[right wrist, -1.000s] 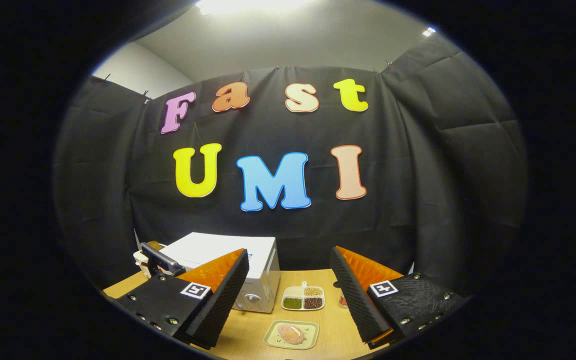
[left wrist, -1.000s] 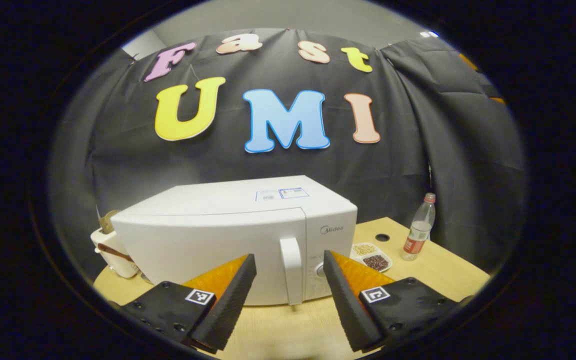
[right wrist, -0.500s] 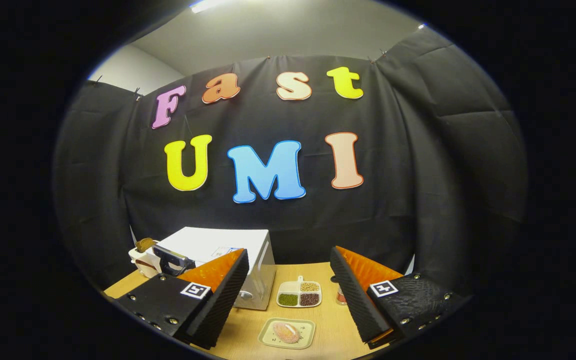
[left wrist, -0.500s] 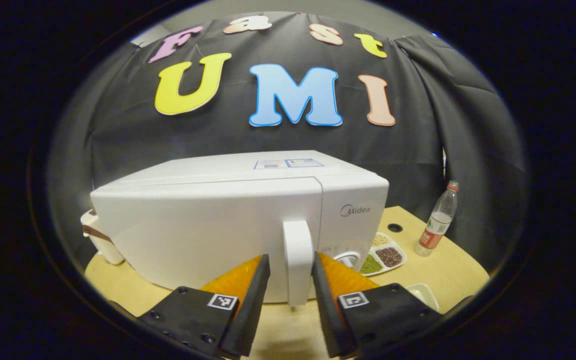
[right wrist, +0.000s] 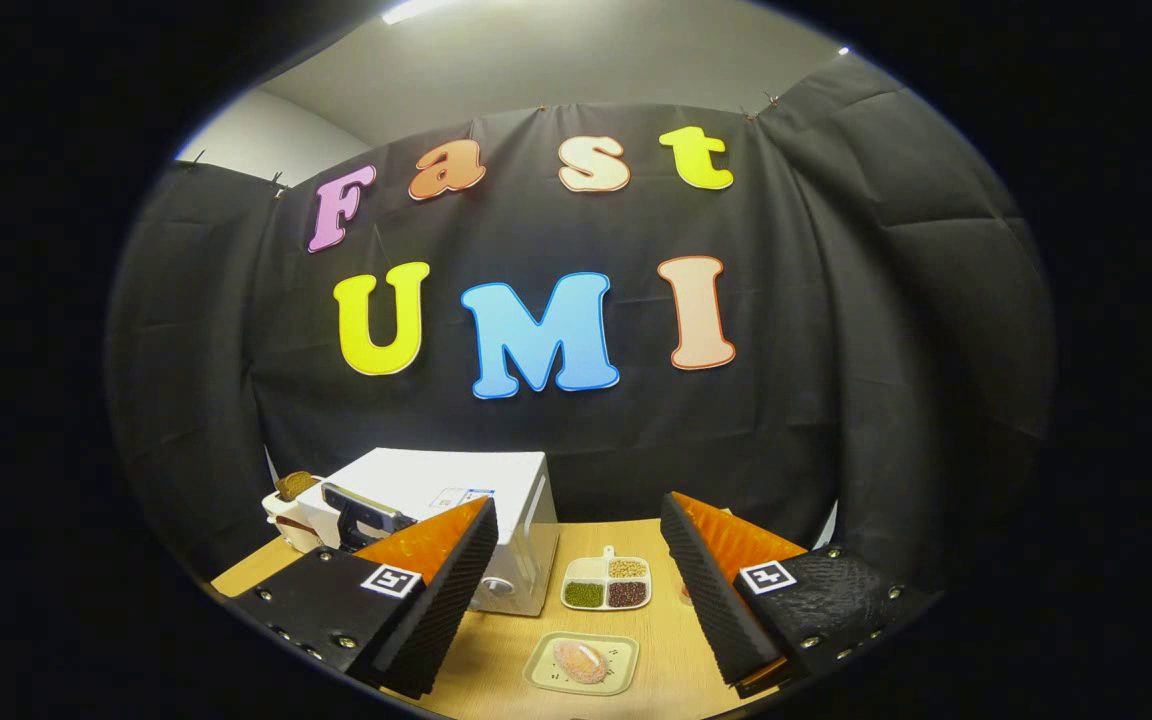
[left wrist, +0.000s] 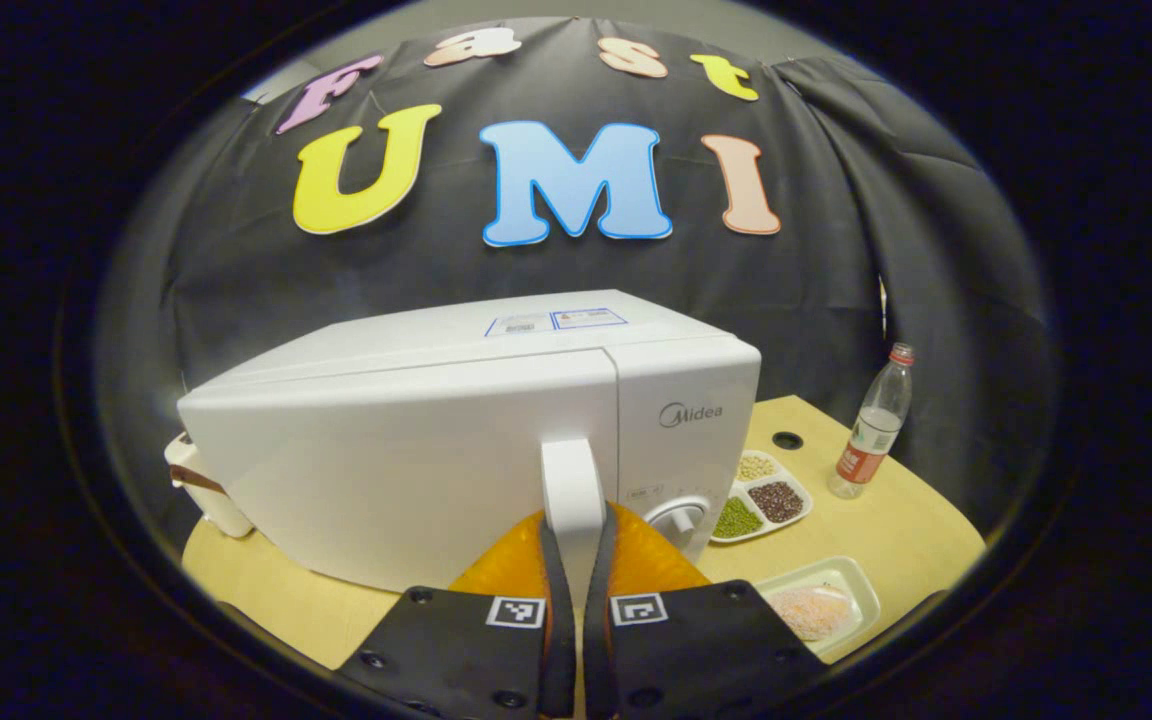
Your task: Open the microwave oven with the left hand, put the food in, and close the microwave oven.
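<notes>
Both left gripper (left wrist: 573, 560) jaws clenched on microwave handle (left wrist: 572, 490) (right gripper (right wrist: 581, 590) jaws wide apart).

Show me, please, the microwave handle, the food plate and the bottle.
handle (left wrist: 572, 490), left gripper view, its upper front.
plate (right wrist: 621, 652), right gripper view, its right rim.
bottle (left wrist: 868, 432), left gripper view, its body.

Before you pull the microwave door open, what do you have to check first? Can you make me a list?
1. Left gripper shut on the handle: ok.
2. Door ready to pull, closed now: ok.
3. Table in front of the door free for the swing: cannot tell.
4. Food on its plate, waiting: ok.
5. Right gripper open, away from the door: ok.
6. Bottle upright, off to the side: ok.
</notes>
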### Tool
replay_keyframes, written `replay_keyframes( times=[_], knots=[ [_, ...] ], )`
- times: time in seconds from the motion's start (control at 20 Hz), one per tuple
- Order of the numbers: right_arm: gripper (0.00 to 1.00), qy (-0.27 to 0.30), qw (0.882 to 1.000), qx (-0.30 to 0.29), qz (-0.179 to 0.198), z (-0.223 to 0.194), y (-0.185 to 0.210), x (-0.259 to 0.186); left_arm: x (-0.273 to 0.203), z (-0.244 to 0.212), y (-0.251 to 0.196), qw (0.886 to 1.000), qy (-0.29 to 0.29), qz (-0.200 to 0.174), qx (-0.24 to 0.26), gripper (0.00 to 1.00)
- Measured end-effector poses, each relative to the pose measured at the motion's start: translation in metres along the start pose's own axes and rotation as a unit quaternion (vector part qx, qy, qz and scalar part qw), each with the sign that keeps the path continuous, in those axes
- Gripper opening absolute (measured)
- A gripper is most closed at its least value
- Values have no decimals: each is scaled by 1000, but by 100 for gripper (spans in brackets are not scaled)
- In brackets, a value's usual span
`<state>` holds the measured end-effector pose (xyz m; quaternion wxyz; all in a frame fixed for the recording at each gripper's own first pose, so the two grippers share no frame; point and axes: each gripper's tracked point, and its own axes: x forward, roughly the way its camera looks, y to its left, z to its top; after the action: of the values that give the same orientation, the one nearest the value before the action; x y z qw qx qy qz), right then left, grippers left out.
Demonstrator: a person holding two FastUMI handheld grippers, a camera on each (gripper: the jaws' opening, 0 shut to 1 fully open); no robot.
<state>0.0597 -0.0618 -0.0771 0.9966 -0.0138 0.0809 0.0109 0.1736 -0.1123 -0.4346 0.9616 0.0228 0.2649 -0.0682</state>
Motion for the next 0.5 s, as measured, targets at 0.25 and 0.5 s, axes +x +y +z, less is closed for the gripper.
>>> replay_keyframes(
  times=[0.25,0.5],
  knots=[
    [100,2,1000,-1,4,-2,6,-3,3,0,0,1000,12,-15,-2,7],
    [100,-4,1000,-1,2,-1,8,-5,-35,-16,1,999,16,-31,11,7]
  ],
)
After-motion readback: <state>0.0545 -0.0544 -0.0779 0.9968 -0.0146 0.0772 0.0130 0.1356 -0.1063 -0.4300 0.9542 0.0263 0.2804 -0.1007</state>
